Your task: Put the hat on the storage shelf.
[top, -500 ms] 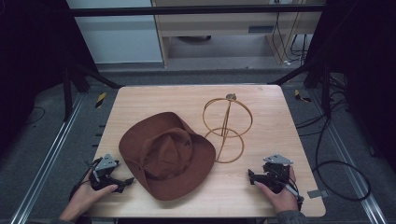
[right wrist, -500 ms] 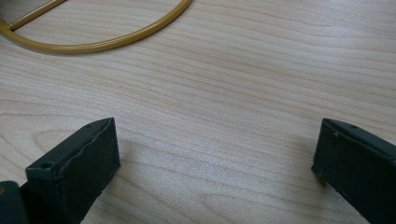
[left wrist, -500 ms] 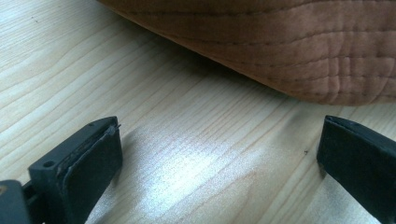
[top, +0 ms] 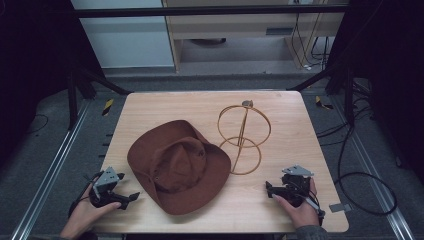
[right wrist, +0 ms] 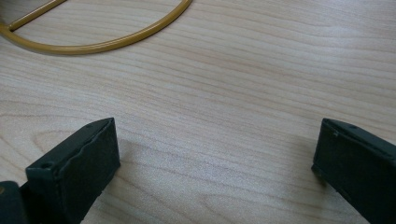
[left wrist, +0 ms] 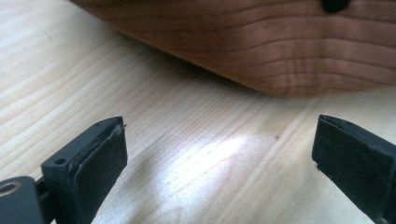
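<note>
A pale wooden surface (top: 165, 107) with rounded corners carries two things. A brown wide-brimmed hat (top: 178, 165) lies crown up, left of the middle and toward the near edge. Just beside it on the right stands a gold wire hat stand (top: 244, 136), its ring base flat on the wood, near the hat's brim.

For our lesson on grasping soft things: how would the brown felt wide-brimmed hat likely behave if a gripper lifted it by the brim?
The brown felt wide-brimmed hat would probably flex: its brim already curls and waves on the pale wooden table. It looks light for its size, being thin-walled and hollow. The matte, fuzzy surface should grip well against the open left gripper.
</note>
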A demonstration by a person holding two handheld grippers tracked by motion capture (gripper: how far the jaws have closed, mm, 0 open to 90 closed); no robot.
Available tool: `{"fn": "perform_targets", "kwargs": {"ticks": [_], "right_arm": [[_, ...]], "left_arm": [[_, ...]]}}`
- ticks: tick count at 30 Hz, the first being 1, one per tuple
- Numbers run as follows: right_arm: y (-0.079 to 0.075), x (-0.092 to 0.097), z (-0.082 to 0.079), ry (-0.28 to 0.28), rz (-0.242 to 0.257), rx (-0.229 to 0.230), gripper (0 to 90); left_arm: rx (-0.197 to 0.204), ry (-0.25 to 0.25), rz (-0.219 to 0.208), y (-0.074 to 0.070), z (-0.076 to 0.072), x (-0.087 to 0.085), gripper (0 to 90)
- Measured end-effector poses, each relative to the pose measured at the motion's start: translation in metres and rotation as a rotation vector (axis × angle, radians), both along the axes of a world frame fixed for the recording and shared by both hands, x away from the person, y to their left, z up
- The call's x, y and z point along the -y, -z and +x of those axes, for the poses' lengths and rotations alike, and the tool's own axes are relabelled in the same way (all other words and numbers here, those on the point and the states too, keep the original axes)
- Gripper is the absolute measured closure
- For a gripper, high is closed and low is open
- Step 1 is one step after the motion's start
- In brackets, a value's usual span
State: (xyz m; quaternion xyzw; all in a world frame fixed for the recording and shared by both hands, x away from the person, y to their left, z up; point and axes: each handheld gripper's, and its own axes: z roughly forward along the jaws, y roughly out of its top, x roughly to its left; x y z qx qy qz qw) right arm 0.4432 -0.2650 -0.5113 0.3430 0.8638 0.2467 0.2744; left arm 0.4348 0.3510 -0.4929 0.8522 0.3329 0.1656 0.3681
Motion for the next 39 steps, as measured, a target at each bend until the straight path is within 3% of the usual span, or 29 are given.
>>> {"fn": "perform_targets", "kwargs": {"ticks": [6, 7, 13, 17, 21, 25, 26, 28, 29, 32, 35, 37, 39], "right_arm": [[0.0, 0.0, 0.0, 0.0, 0.0, 0.0, 0.5], [0.0, 0.0, 0.0, 0.0, 0.0, 0.0, 0.6], [0.0, 0.0, 0.0, 0.0, -0.001, 0.001, 0.5], [0.0, 0.0, 0.0, 0.0, -0.001, 0.001, 0.5], [0.0, 0.0, 0.0, 0.0, -0.001, 0.001, 0.6], [0.0, 0.0, 0.0, 0.0, 0.001, -0.001, 0.6], [0.0, 0.0, 0.0, 0.0, -0.001, 0.001, 0.6], [0.0, 0.0, 0.0, 0.0, 0.0, -0.001, 0.6], [0.0, 0.0, 0.0, 0.0, 0.0, -0.001, 0.6], [0.0, 0.0, 0.0, -0.001, 0.0, 0.0, 0.6], [0.0, 0.0, 0.0, 0.0, 0.0, 0.0, 0.6], [0.0, 0.0, 0.0, 0.0, 0.0, 0.0, 0.6], [0.0, 0.0, 0.0, -0.001, 0.001, -0.001, 0.6]], "left_arm": [[0.042, 0.028, -0.024, -0.009, -0.008, 0.0, 2.5], [0.06, 0.04, -0.051, -0.013, -0.01, 0.0, 2.5], [0.109, 0.059, -0.103, -0.026, -0.013, 0.004, 2.4], [0.141, 0.086, -0.102, -0.04, -0.011, 0.013, 2.8], [0.107, 0.109, -0.146, -0.053, -0.003, 0.023, 3.7], [0.094, 0.12, -0.079, -0.072, 0.014, 0.039, 3.2], [0.083, 0.123, -0.063, -0.083, 0.024, 0.048, 3.2], [0.072, 0.123, -0.049, -0.088, 0.029, 0.053, 2.8], [0.069, 0.133, -0.018, -0.099, 0.038, 0.063, 2.9], [0.075, 0.136, 0.011, -0.109, 0.047, 0.074, 3.2], [0.034, 0.176, 0.025, -0.122, 0.06, 0.089, 4.6], [0.025, 0.197, 0.072, -0.128, 0.067, 0.101, 4.5], [0.016, 0.208, 0.086, -0.132, 0.072, 0.109, 4.6]]}}
